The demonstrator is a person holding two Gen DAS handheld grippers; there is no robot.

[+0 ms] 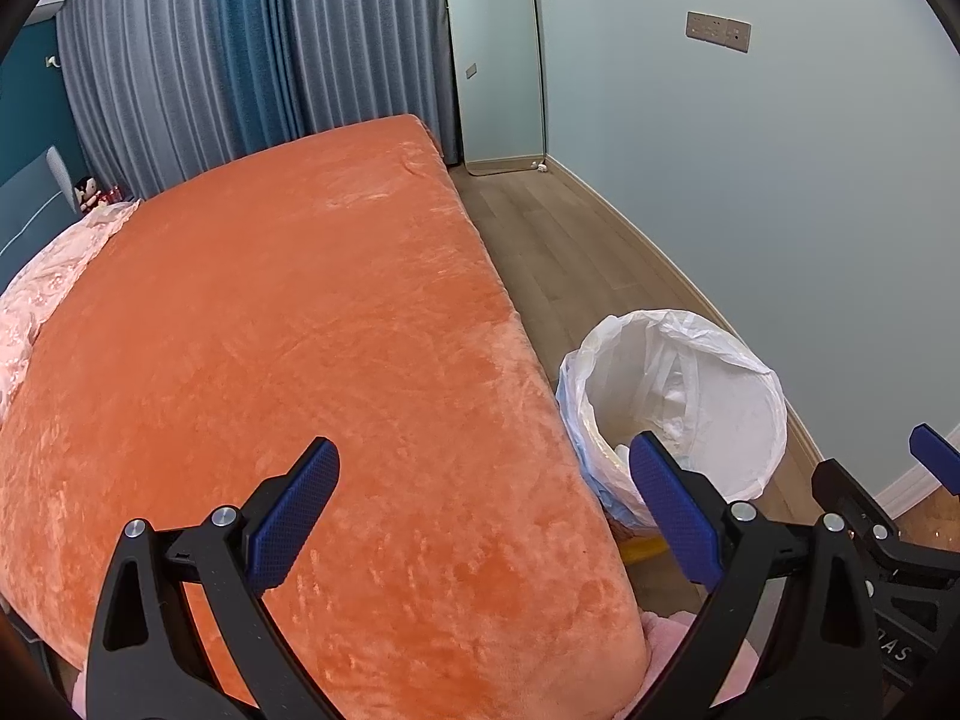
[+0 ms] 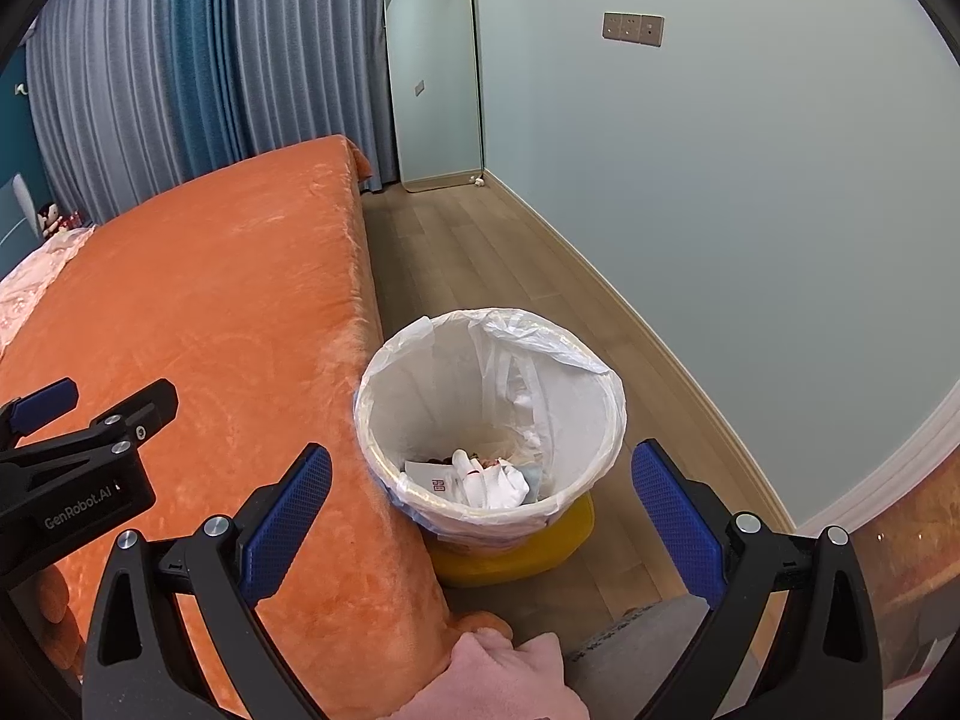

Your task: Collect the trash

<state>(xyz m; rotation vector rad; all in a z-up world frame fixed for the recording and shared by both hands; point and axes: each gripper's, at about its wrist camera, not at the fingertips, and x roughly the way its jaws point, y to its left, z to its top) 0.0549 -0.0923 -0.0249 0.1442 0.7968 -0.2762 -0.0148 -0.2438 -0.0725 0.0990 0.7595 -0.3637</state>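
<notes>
Presently: both claws spread, empty; left claw (image 1: 483,519) over bed (image 1: 300,330), right claw (image 2: 480,531) above bin (image 2: 489,420) beside bed.

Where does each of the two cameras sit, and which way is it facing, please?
Left wrist view: sits on the left hand-held gripper, open over the orange bed, looking along the bed toward the curtains; the right hand-held gripper shows at the right edge.
Right wrist view: sits on the right hand-held gripper, open above the lined trash bin beside the bed; the left hand-held gripper and a pink sleeve show.
Shared: bed, bin, curtains, leaning mirror, wall sockets.
</notes>
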